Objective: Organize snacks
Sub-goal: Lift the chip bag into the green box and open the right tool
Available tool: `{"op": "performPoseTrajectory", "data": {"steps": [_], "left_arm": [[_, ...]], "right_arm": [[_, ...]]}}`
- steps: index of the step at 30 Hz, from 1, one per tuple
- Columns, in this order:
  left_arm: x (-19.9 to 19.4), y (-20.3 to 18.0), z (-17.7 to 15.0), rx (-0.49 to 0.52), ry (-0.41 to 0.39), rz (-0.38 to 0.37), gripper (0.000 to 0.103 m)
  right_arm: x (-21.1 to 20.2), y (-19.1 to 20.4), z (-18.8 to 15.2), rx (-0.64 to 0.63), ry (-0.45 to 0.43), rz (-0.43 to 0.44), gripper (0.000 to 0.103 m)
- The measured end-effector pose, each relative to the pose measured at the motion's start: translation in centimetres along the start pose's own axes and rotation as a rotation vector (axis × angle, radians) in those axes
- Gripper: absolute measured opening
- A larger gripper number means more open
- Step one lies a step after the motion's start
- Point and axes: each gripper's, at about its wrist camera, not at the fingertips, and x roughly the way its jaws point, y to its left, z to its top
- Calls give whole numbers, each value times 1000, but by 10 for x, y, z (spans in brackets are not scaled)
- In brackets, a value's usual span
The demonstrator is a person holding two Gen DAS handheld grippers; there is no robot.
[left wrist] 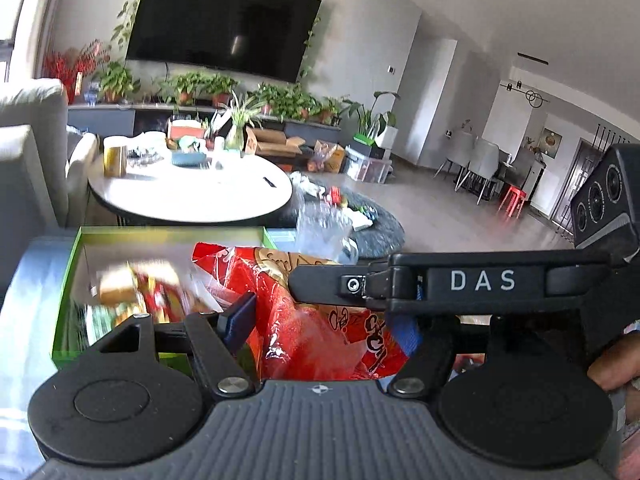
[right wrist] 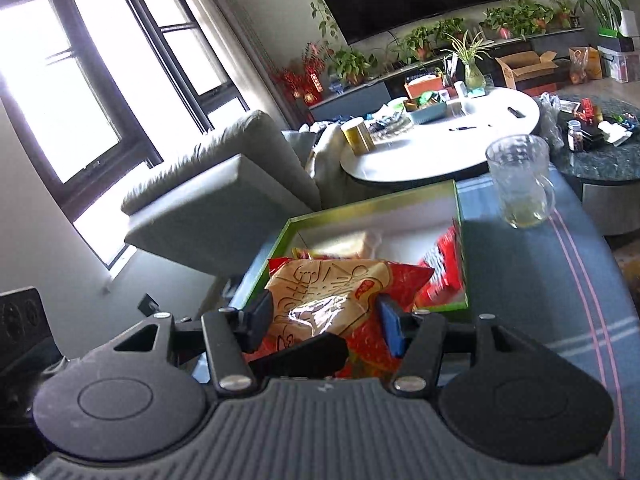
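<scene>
Now carrying: both grippers, left (left wrist: 320,320) and right (right wrist: 324,316), pinching one red snack bag (right wrist: 340,300) above green box (right wrist: 462,240). Next, probably lowering into box, then letting go.

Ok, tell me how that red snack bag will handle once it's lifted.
The red snack bag likely feels light and floppy: its film is creased between the right hand-held gripper pads. The glossy wrapper may be slippery, and hard squeezing could crush the contents.
</scene>
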Motion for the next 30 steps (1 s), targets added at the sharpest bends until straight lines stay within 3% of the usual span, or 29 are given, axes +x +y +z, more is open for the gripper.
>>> {"op": "performPoseTrajectory", "data": {"steps": [10,16,30], "left_arm": [[39,16,40,32,-21,49,66],[71,36,44,-9,12,52,66],[143,68,37,-34,97,78,66]], "right_arm": [[25,-3,52,2,-34,24,57],[49,-13,57,-13,-13,-5,57],[109,-57,66,81,66,-10,57]]}}
